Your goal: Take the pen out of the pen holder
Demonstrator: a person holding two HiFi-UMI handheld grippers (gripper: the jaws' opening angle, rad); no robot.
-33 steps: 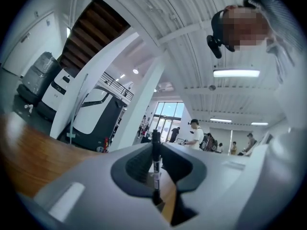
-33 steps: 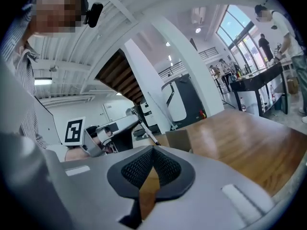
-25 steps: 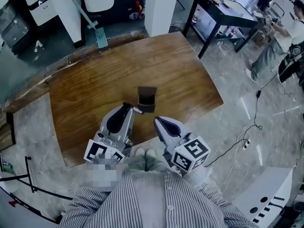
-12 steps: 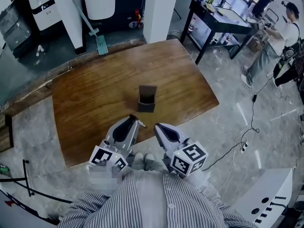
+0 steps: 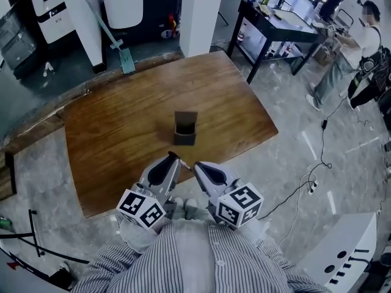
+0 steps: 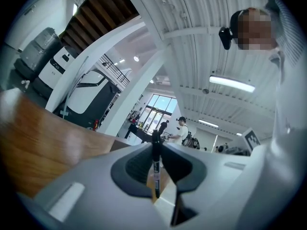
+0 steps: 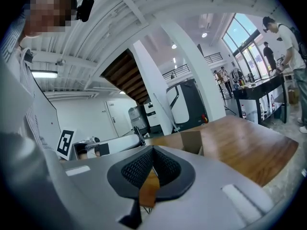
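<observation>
The pen holder (image 5: 185, 127), a small dark brown box with an open top, is seen standing upright near the middle of the table (image 5: 116, 139). Its inside appears empty, though it is shadowed. The pen (image 6: 155, 162), slim and black with a pale printed band, is clamped crosswise between the jaws of the left gripper (image 5: 173, 157). It is held above the near part of the table, apart from the holder.

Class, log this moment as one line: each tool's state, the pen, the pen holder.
left tool: shut on pen | right tool: shut, empty | pen holder: upright on table, clear of both tools
</observation>
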